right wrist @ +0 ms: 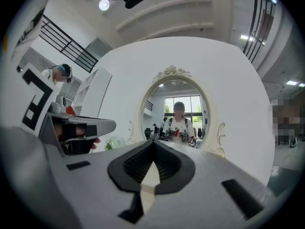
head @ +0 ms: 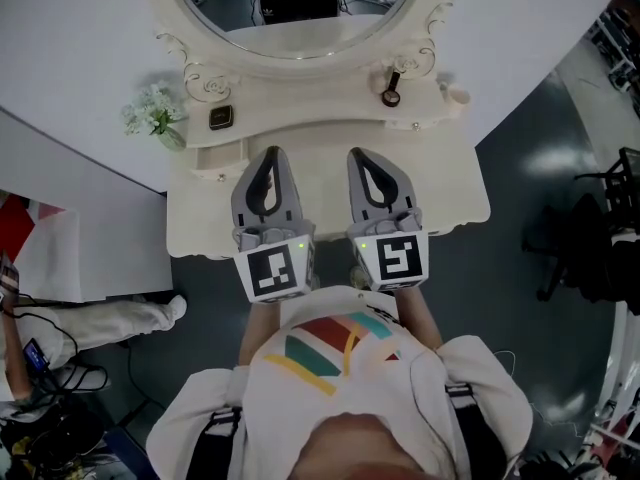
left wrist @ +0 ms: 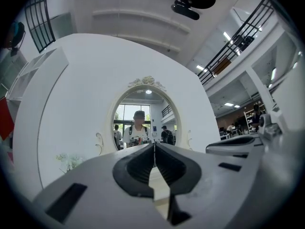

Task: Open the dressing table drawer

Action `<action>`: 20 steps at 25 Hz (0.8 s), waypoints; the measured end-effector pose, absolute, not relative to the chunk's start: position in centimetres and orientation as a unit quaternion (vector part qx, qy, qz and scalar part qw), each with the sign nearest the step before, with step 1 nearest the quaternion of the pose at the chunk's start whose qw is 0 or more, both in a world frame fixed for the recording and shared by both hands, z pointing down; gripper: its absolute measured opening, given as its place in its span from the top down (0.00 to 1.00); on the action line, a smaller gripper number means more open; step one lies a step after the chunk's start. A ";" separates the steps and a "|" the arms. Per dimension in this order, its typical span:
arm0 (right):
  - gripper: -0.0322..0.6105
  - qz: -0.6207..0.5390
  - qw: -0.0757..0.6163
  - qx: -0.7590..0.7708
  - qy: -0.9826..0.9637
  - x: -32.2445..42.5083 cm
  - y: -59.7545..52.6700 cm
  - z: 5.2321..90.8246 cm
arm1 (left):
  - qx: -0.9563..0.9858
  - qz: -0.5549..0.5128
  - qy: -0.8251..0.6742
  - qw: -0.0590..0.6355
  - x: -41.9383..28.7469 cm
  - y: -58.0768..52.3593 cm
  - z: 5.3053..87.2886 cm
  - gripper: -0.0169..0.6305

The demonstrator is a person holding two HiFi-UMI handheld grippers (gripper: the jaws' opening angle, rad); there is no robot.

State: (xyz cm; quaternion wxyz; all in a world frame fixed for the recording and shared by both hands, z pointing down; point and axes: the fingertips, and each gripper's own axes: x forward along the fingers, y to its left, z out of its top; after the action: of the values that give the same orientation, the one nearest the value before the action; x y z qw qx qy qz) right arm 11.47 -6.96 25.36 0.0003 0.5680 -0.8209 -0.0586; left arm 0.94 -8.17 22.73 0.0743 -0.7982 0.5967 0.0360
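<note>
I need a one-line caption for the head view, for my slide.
The left gripper and right gripper, jaws shut, side by side over the cream dressing table, facing its oval mirror.

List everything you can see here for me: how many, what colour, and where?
dressing table: one, cream, centre, against a white wall
oval mirror: one, cream carved frame, back of the table
flowers: one bunch, white and green, back left
small square thing: one, dark, shelf beside the flowers; too small to name
round-headed thing: one, dark, shelf at right
chair: one, black, far right on the dark floor
shirt: one, white with coloured stripes, bottom centre, on the person
left gripper: one, grey with a black-and-white marker cube, over the tabletop, shut, empty
right gripper: one, same colours, beside it, shut, empty
</note>
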 end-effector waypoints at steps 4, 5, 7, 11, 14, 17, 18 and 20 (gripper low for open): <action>0.95 -0.059 -0.009 0.571 -0.819 11.7 -7.2 25.2 | -0.795 0.043 0.601 0.071 0.6 -8.5 22.8 0.96; 0.95 -0.062 -0.012 0.572 -0.818 11.8 -7.3 25.1 | -0.795 0.042 0.602 0.069 0.6 -8.6 22.8 0.96; 0.95 -0.068 -0.013 0.574 -0.816 11.9 -7.4 25.0 | -0.794 0.046 0.603 0.070 0.5 -8.7 22.8 0.96; 0.95 -0.056 -0.004 0.574 -0.817 11.9 -7.3 25.4 | -0.793 0.041 0.603 0.079 0.4 -8.7 23.2 0.96; 0.95 -0.054 0.000 0.575 -0.816 11.7 -7.4 25.6 | -0.794 0.033 0.601 0.086 0.3 -8.6 23.3 0.96; 0.95 -0.056 0.000 0.574 -0.817 11.6 -7.3 25.7 | -0.793 0.033 0.603 0.074 0.2 -8.5 23.0 0.96; 0.95 -0.058 -0.001 0.574 -0.817 11.6 -7.3 25.7 | -0.791 0.034 0.606 0.073 0.1 -8.5 22.9 0.96; 0.95 -0.066 -0.008 0.576 -0.815 11.6 -7.4 25.6 | -0.788 0.036 0.610 0.073 -0.1 -8.5 22.8 0.96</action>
State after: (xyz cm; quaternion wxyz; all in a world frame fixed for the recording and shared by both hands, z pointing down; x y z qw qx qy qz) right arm 11.63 -7.36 25.59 -0.0077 0.5762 -0.8147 -0.0655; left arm -0.13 -8.52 22.84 0.0732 -0.7884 0.6097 0.0362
